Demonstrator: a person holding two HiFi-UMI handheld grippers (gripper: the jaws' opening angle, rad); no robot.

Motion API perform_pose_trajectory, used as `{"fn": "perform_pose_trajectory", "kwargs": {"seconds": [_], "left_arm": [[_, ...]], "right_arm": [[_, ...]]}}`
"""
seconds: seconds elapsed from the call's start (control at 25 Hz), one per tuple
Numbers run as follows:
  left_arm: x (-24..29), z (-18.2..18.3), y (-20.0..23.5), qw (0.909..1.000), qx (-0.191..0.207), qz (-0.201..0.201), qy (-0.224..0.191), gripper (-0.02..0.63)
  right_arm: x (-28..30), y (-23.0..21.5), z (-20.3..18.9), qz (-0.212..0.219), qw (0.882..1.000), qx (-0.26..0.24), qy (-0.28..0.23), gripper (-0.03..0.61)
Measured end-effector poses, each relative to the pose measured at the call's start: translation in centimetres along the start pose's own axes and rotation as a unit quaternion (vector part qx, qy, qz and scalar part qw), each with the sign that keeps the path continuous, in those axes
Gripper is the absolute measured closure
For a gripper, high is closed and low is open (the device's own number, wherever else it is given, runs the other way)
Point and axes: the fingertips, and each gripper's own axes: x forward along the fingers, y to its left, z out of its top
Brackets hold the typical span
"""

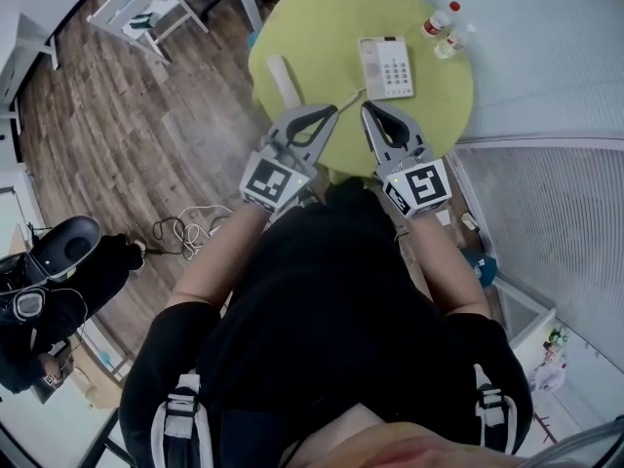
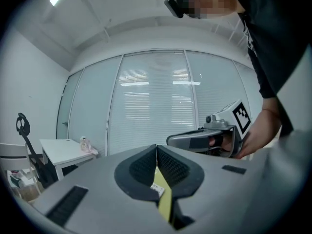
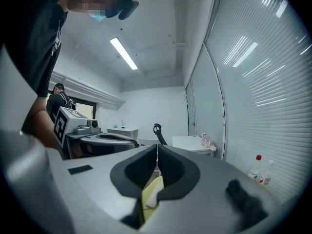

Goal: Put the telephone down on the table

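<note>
The white telephone base (image 1: 386, 66) with its keypad lies on the round yellow-green table (image 1: 322, 27). Its handset (image 1: 283, 80) lies apart on the table to the left, joined to the base by a thin cord (image 1: 348, 97). My left gripper (image 1: 328, 111) and right gripper (image 1: 368, 110) hover side by side above the table's near edge, short of the phone, both shut and empty. In the left gripper view the shut left gripper (image 2: 156, 151) points at a glass wall, with the right gripper (image 2: 209, 138) beside it. The right gripper (image 3: 157, 151) is likewise shut in its own view.
Two small bottles (image 1: 441, 19) stand at the table's far right; the right gripper view shows these bottles (image 3: 257, 169) too. A white side table (image 1: 146, 6) sits far left on the wooden floor. Cables (image 1: 180, 232) and black gear (image 1: 58, 253) lie left. A blinded glass wall (image 1: 546, 57) runs along the right.
</note>
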Motion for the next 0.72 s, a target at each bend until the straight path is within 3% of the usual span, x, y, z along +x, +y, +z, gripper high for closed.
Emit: {"fn": "perform_pose_trajectory", "kwargs": {"seconds": [0.72], "left_arm": [[0.6,0.1,-1.2,1.0000,0.005,-0.007,0.005,0.600]], "right_arm": [[-1.0,0.3,-0.1,0.004,1.000,-0.001,-0.005,0.560]]}}
